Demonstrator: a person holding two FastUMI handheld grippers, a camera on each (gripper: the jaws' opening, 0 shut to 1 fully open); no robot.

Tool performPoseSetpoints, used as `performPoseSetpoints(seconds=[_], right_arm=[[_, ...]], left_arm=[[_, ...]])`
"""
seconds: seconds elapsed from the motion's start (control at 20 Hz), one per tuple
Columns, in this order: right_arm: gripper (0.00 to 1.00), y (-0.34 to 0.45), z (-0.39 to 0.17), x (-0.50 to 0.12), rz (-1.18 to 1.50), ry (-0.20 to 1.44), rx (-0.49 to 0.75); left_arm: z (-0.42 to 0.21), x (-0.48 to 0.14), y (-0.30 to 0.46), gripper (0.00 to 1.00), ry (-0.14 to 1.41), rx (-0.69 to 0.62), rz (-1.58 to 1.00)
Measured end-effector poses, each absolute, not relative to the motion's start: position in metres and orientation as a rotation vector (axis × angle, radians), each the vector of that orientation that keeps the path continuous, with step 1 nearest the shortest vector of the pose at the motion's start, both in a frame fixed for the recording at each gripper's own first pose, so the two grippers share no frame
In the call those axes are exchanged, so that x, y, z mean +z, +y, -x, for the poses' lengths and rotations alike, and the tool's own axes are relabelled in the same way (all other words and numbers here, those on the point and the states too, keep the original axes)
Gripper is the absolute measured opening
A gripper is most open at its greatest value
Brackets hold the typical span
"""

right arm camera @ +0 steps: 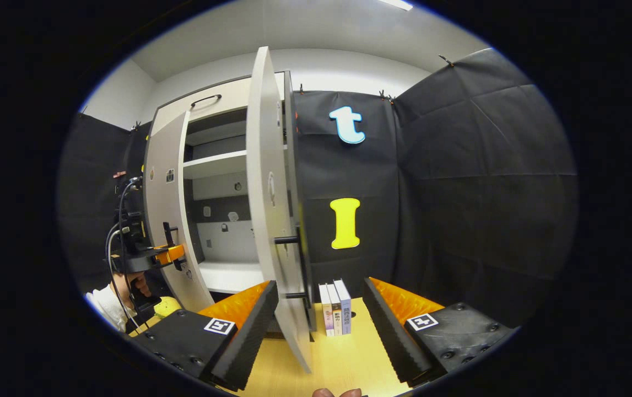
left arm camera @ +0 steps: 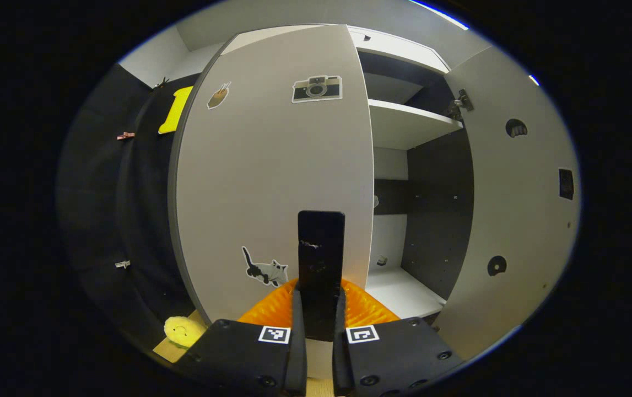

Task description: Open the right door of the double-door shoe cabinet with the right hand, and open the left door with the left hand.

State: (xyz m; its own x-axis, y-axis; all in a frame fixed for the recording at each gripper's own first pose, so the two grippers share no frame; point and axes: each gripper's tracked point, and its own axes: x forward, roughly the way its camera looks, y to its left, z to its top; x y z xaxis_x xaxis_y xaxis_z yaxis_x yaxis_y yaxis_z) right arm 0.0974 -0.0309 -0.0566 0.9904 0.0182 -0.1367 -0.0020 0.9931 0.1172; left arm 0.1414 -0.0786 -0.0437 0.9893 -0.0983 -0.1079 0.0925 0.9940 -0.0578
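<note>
Double-door shoe cabinet (right arm camera: 222, 110) standing ahead on the surface (right arm camera: 343, 353). Right door (right arm camera: 266, 209) swung wide open, edge-on between the spread fingers of the empty right hand-held gripper (right arm camera: 316, 325). Left door (left arm camera: 271, 176) barely open, directly ahead. Left hand-held gripper (left arm camera: 320, 325) clamped on its upright handle (left arm camera: 321, 259), nearest for pulling.

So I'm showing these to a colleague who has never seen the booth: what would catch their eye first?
Probably the shoe cabinet standing half open: its right door is swung wide, baring pale shelves inside. In the left gripper view, the left gripper is clamped on the dark handle of the left door, which carries camera and cat stickers. The right gripper hangs open by the right door's edge, with a few books standing beyond.
</note>
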Motion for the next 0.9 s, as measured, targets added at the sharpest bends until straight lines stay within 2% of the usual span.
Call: performPoseSetpoints(seconds=[0.35, 0.4, 0.5, 0.55, 0.7, 0.75, 0.8, 0.9], right_arm=[[0.97, -0.009, -0.092, -0.057, -0.122, 0.141, 0.056], [0.97, -0.006, -0.092, -0.057, -0.127, 0.139, 0.063], [0.97, 0.003, -0.093, -0.056, -0.142, 0.137, 0.076], [0.97, 0.006, -0.093, -0.055, -0.15, 0.134, 0.081], [0.97, 0.016, -0.093, -0.056, -0.167, 0.129, 0.097], [0.97, 0.019, -0.094, -0.056, -0.173, 0.132, 0.103], [0.97, 0.024, -0.094, -0.056, -0.182, 0.138, 0.112], [0.97, 0.035, -0.091, -0.057, -0.2, 0.149, 0.136]], left_arm=[[-0.096, -0.046, -0.053, 0.23, 0.134, -0.13, 0.056], [-0.091, -0.046, -0.048, 0.26, 0.137, -0.131, 0.061], [-0.081, -0.046, -0.038, 0.19, 0.139, -0.128, 0.06], [-0.075, -0.046, -0.033, 0.22, 0.14, -0.127, 0.059], [-0.062, -0.046, -0.018, 0.22, 0.141, -0.141, 0.063], [-0.06, -0.046, -0.014, 0.25, 0.141, -0.145, 0.067], [-0.056, -0.046, -0.009, 0.22, 0.14, -0.145, 0.07], [-0.049, -0.046, 0.002, 0.22, 0.137, -0.139, 0.072]])
